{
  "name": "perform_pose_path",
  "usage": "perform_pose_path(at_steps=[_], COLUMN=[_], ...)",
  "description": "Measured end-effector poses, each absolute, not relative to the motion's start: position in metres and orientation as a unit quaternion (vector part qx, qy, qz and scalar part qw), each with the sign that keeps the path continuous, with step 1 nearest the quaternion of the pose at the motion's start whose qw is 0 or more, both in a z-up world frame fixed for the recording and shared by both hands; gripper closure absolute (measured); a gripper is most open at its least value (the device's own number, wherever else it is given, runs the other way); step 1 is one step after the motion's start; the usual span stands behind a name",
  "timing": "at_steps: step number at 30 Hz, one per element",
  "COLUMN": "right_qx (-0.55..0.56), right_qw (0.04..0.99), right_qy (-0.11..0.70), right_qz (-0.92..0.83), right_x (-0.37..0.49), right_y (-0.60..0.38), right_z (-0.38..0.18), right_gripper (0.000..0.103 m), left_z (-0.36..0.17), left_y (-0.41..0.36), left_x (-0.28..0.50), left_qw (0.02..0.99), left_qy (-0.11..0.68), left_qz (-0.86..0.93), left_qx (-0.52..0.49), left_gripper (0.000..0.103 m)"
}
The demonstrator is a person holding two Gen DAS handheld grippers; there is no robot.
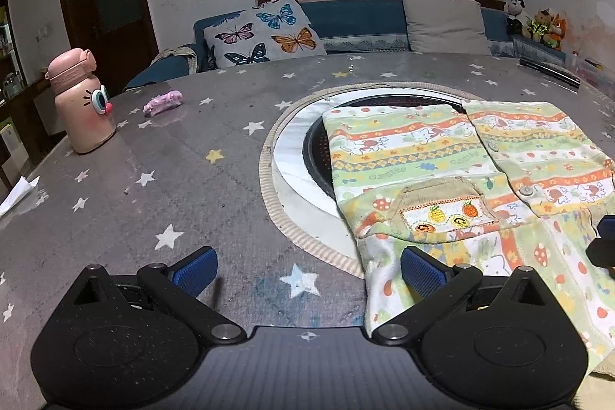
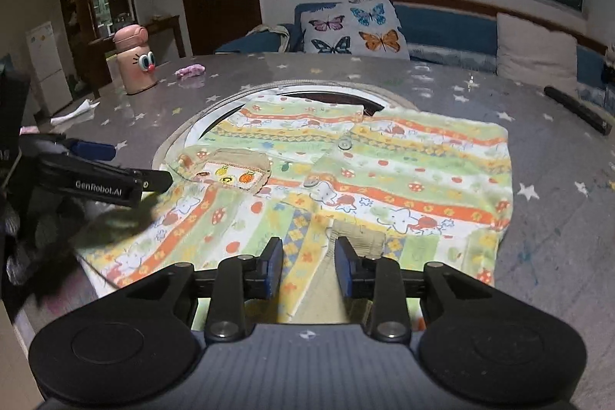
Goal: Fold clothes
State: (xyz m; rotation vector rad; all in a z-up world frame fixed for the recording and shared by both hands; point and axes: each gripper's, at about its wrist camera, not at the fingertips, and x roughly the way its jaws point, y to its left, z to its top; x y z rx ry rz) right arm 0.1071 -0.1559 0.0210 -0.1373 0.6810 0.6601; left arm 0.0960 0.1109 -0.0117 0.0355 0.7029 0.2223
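Note:
A child's buttoned garment (image 2: 384,171) with green, orange and yellow stripes lies spread on the table; a beige pocket with embroidered fruit (image 2: 230,175) sits on its left part. My right gripper (image 2: 309,264) hovers low over the garment's near hem, jaws a little apart, with cloth showing in the gap but not pinched. My left gripper (image 1: 307,269) is open wide over bare table at the garment's (image 1: 461,171) left edge, its right fingertip (image 1: 419,271) over the cloth. From the right wrist view the left gripper (image 2: 130,162) is at the far left.
The garment partly covers a round white-rimmed inset (image 1: 292,156) in the star-patterned table (image 1: 173,179). A pink bottle (image 1: 82,102), a small purple bundle (image 1: 163,102) and white paper (image 1: 19,195) lie at the left. A black rod (image 2: 576,110) lies far right. A sofa with cushions (image 1: 265,33) is behind.

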Motion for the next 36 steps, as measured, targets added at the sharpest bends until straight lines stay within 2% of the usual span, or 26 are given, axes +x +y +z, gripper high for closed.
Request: perform_pose_path(at_steps=[23, 31, 36], right_qx=[-0.117, -0.111, -0.096], right_qw=[0.874, 0.872, 0.883], right_qy=[0.326, 0.332, 0.309], right_qz=[0.340, 0.341, 0.341], right_x=[0.058, 0.063, 0.081], right_y=[-0.175, -0.179, -0.171], right_z=[0.019, 0.022, 0.034], right_gripper=[0.070, 0.069, 0.069], left_z=[-0.011, -0.008, -0.002], left_y=[0.090, 0.091, 0.090], left_x=[0.039, 0.029, 0.032], left_qw=[0.938, 0.939, 0.942], left_qy=[0.330, 0.328, 0.318], left_qz=[0.094, 0.096, 0.095], left_qx=[0.043, 0.041, 0.047], left_gripper=[0.000, 0.000, 0.000])
